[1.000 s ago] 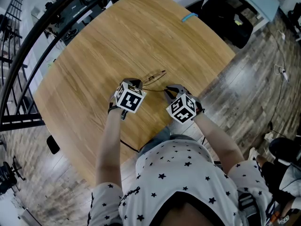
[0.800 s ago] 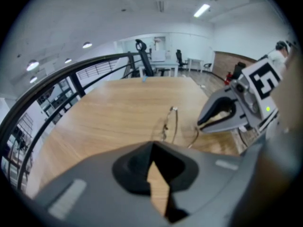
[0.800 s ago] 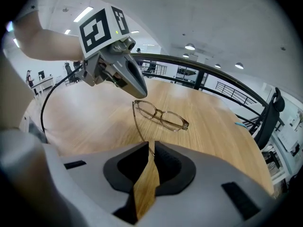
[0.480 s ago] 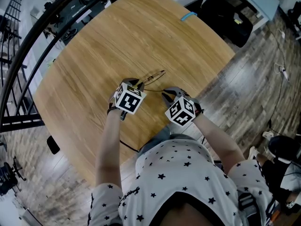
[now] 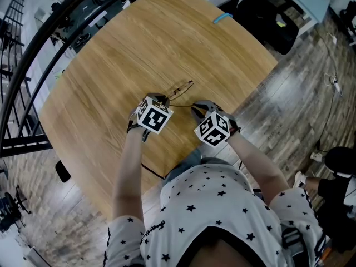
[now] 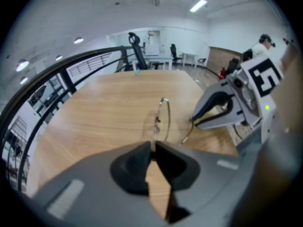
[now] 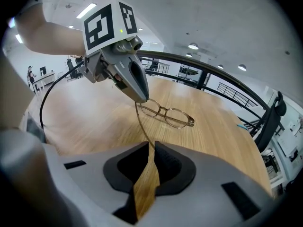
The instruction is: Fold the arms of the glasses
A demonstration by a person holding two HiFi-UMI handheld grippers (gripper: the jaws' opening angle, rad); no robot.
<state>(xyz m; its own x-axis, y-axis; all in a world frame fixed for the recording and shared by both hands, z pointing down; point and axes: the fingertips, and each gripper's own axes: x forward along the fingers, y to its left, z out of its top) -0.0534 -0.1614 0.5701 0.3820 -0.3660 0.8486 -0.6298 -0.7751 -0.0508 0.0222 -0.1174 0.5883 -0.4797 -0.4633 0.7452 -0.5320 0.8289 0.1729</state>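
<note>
Judging the task as under way, not done. Finding the glasses (image 5: 181, 88) resting on the table (image 5: 111, 65) near its middle, a little toward the near edge, well away from every corner.

Pinching the frame's corner by the hinge with the left gripper (image 6: 152, 148): jaws having just been closing, now nearly together, with the thin frame caught between the pads. Clamping the tip of one arm (image 7: 139, 119) with the right gripper (image 7: 151, 149), jaws drawn close on it. Seeing that arm sticking out open from the frame toward the near edge, so counting it as not yet folded. Not making out the second arm in any view, possibly lying flat behind the lenses, possibly just too thin to show, so leaving it unjudged.

Guessing at what is left: swinging the held arm in against the frame while keeping the frame pinned, then checking the other arm.

Counting fast:
- one pair of glasses, with two lenses showing and one arm clearly showing
- two grippers, each carrying one marker cube (image 5: 153, 115)
- one table
- one small blue strip (image 5: 224, 19) lying at the far edge, well apart from the glasses
</note>
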